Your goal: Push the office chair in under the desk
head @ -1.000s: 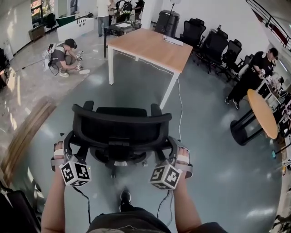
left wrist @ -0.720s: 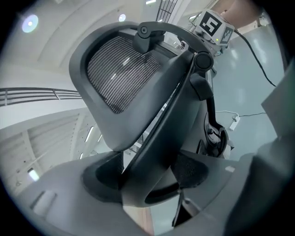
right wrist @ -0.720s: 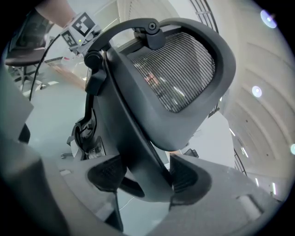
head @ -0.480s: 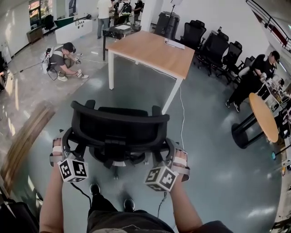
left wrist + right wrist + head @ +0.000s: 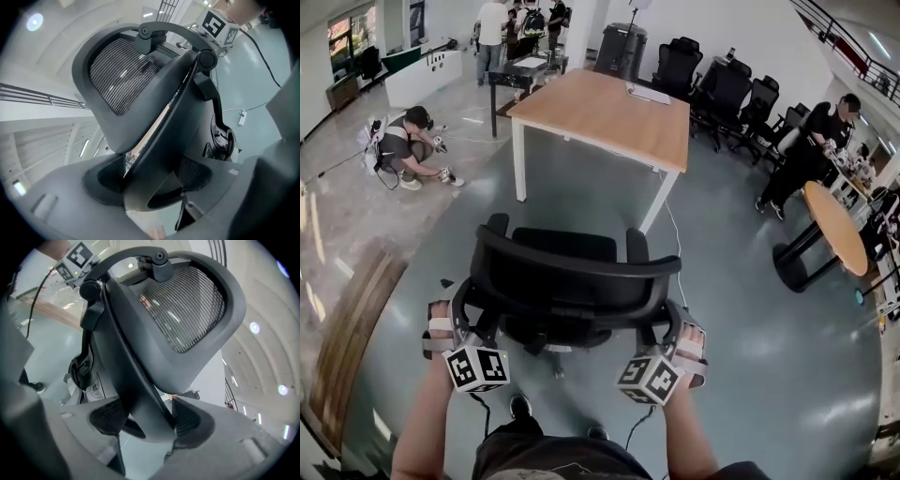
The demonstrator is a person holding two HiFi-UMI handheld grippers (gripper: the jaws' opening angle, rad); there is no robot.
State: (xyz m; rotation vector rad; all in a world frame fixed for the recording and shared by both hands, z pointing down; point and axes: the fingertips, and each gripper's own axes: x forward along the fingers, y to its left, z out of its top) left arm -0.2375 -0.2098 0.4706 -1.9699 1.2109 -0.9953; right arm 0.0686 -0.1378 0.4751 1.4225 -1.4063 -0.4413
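**Chair held by its back, well short of the desk**

Nearest the camera are the person's dark trousers and one shoe [image 5: 520, 406] on the grey floor [image 5: 750, 356], with both forearms reaching forward. The left gripper [image 5: 466, 312] is closed on the left edge of the office chair [image 5: 572, 281], its marker cube [image 5: 478, 367] facing up. In the left gripper view the jaws stand wide, and the curved black bar of the back frame fills the gap between the two pads. The right gripper [image 5: 667, 325] holds the right edge of the frame in the same way. In the right gripper view both pads press against the black bar, with the mesh backrest rising above them.

The chair is upright on the floor just in front of the person, its back towards them and its seat towards the desk [image 5: 609, 108]. It is not under the desk, and open floor lies between the two. The desk has a wooden top on white legs, with a flat white thing [image 5: 649, 93] near its far edge. A thin cable [image 5: 673, 239] runs across the floor from its near corner.

To the left a person [image 5: 401, 145] crouches on the floor. To the right another person [image 5: 811, 141] bends beside a round wooden table [image 5: 834, 225]. Black chairs [image 5: 722, 89] line the far wall.
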